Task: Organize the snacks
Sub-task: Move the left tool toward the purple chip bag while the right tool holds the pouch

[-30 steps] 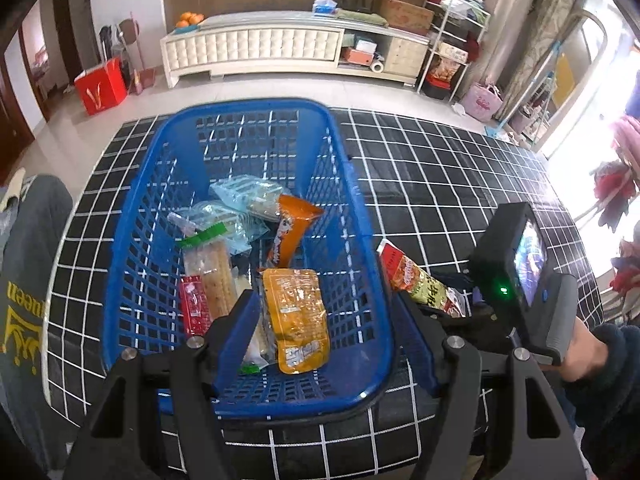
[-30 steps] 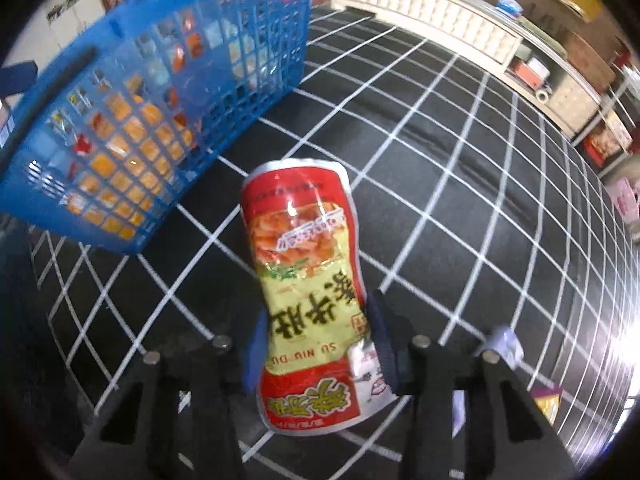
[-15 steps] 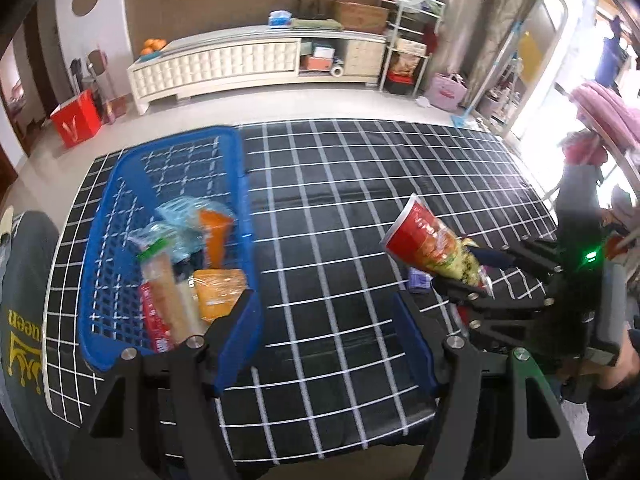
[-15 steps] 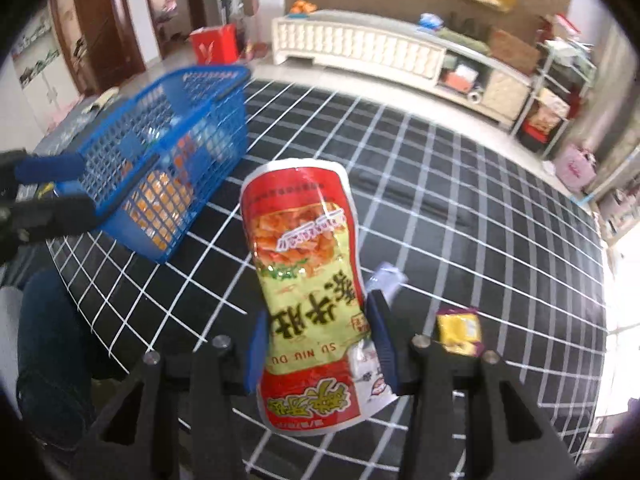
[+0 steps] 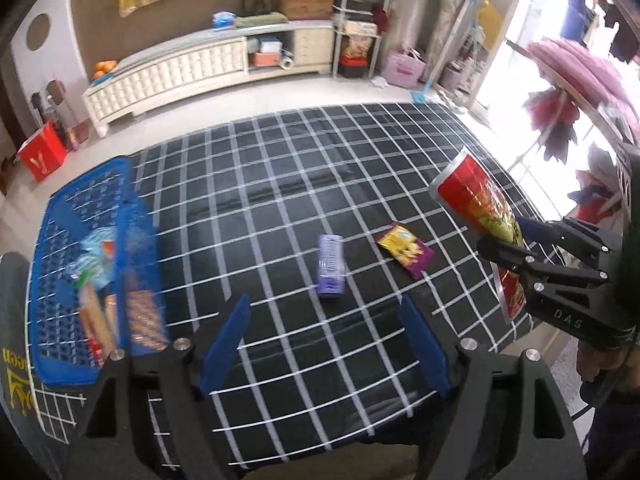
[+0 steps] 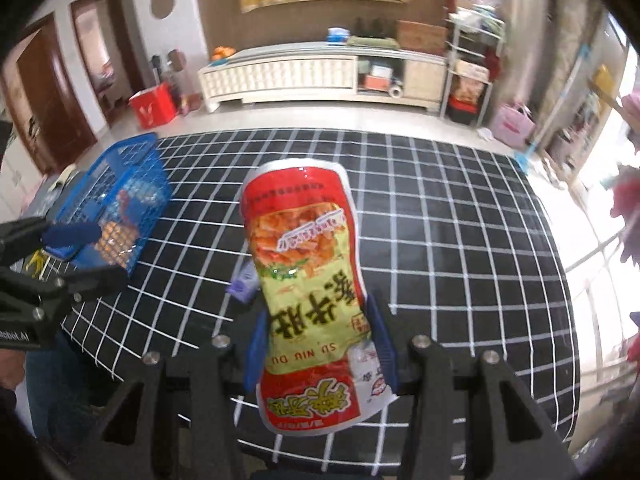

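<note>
Tablecloth (image 5: 360,168) wider, basket (image 5: 60,332) farther, pouch (image 6: 308,292) lifted

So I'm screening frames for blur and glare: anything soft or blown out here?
Left wrist view: the blue basket is smeared by motion blur, the window side at right washes out. Right wrist view: the red and yellow snack packet in the right gripper is sharp, the room's edges are soft.

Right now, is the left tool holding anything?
No, the left tool is open and empty above the checked mat; only the right tool grips the red snack pouch.
</note>
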Action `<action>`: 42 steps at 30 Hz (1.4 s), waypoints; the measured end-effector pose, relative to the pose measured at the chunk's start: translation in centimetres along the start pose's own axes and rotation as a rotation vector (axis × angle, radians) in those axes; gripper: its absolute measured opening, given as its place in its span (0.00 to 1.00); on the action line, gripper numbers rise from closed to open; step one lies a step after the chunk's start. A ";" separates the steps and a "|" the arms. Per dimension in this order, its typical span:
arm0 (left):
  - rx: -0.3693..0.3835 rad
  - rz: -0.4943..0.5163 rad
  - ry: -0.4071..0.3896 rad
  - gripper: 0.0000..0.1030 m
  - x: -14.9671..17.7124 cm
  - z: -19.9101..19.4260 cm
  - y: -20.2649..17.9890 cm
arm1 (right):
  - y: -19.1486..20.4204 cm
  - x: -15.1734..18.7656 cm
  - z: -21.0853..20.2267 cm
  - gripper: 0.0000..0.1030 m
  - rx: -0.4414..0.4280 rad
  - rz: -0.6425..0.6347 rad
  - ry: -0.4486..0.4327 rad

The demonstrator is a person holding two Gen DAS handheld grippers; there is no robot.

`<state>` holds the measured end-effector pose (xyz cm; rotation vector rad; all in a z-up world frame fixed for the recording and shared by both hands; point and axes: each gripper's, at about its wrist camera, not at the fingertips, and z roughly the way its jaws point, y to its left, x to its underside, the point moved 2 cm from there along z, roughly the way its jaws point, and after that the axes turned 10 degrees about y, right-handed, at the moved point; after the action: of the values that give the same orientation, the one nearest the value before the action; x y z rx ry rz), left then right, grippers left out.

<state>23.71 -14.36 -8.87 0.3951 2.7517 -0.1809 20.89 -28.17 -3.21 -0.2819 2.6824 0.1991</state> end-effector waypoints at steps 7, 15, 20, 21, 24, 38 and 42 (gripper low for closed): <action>0.020 0.009 0.059 0.75 -1.8 4.0 -4.1 | -4.3 1.5 0.2 0.50 0.000 0.086 0.001; 0.071 -0.158 0.174 0.75 -4.0 10.1 -5.4 | -7.9 1.9 1.8 0.50 0.009 0.126 0.024; 0.063 -0.217 0.207 0.75 -5.7 13.3 -6.1 | -9.7 1.6 3.8 0.50 0.011 0.141 0.047; 0.054 -0.224 0.218 0.75 -6.0 14.0 -6.3 | -9.9 1.6 4.1 0.50 0.010 0.140 0.053; 0.045 -0.261 0.250 0.75 -6.6 15.9 -6.8 | -10.5 1.4 5.2 0.50 0.007 0.141 0.068; -0.100 -0.300 0.275 0.75 -8.2 21.5 -11.0 | -13.1 2.2 6.9 0.50 -0.019 0.199 0.078; -0.099 -0.324 0.296 0.75 -7.4 23.3 -11.9 | -13.5 2.5 7.0 0.50 -0.028 0.211 0.078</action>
<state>34.47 -31.55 -26.93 -0.0604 3.0874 -0.0701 24.61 -40.42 -11.89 -0.0138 2.7873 0.2951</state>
